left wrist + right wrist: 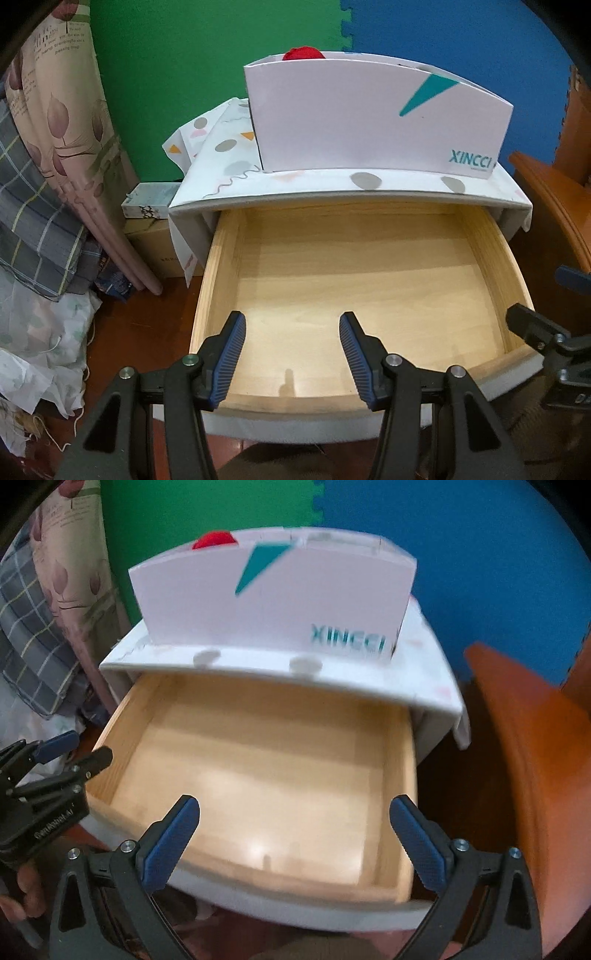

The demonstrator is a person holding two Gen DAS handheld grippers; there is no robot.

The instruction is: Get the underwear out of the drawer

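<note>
Two tools, left tool (292, 325) and right tool (295, 808), both spread apart, nothing gripped, over one drawer (221, 266); one red item (303, 53) in one white box (369, 122).

The left black two-finger gripper with blue ribbed pads (291, 354) points steeply downward, its jaws parted about halfway and holding nothing. The right black gripper with blue pads (295, 840) also tilts down, jaws spread wide and bare. A hand (22, 890) grips the left tool at eight o'clock in the right wrist view.
</note>
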